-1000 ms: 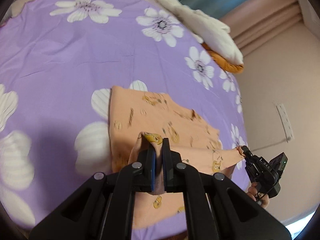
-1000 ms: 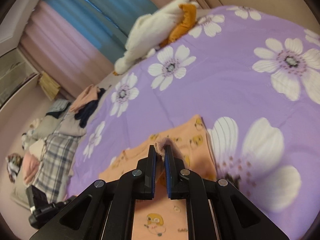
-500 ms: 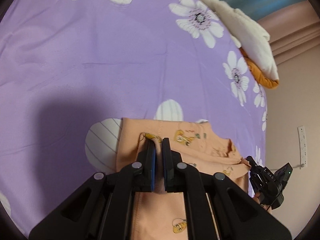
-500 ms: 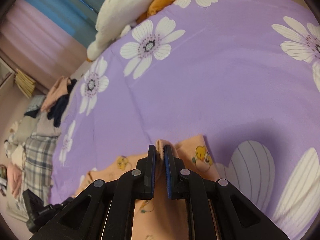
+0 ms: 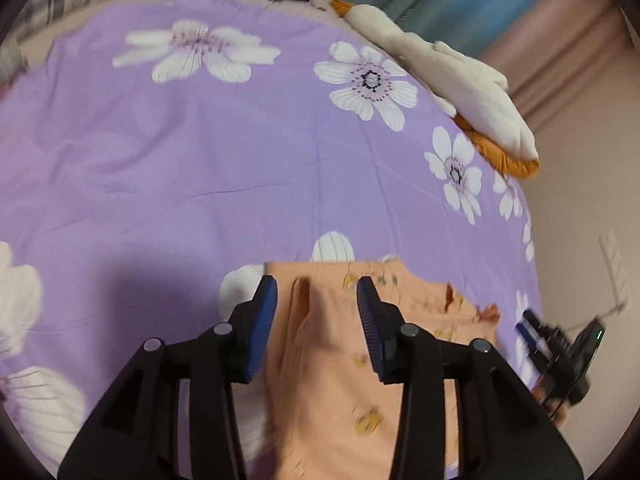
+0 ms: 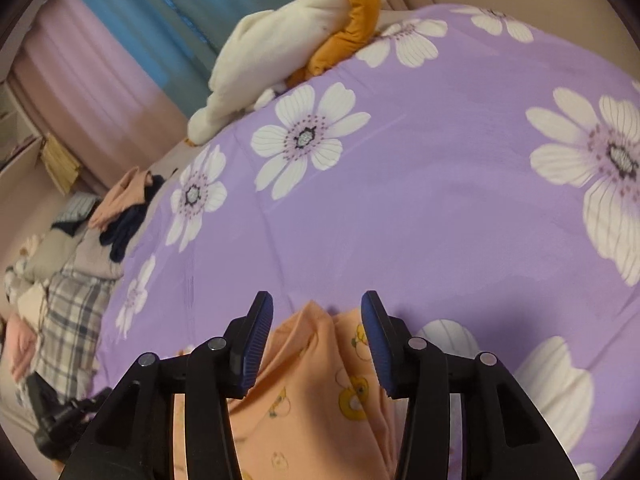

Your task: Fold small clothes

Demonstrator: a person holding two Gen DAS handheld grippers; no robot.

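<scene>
A bed (image 5: 200,152) covered by a purple sheet with white flowers carried a peach printed garment (image 5: 340,360) at its near edge. A white and orange plush toy (image 6: 288,44) and a heap of clothes (image 6: 80,248) lay along the far edges.

The garment (image 5: 344,344) lies on the bedsheet (image 5: 200,152) at lower centre; the plush toy (image 5: 452,80) occupies the upper right.

Probably a home bedroom, purple flowered bedsheet (image 6: 440,200), curtains (image 6: 132,48), blurred heap of clothes (image 6: 80,248)
</scene>
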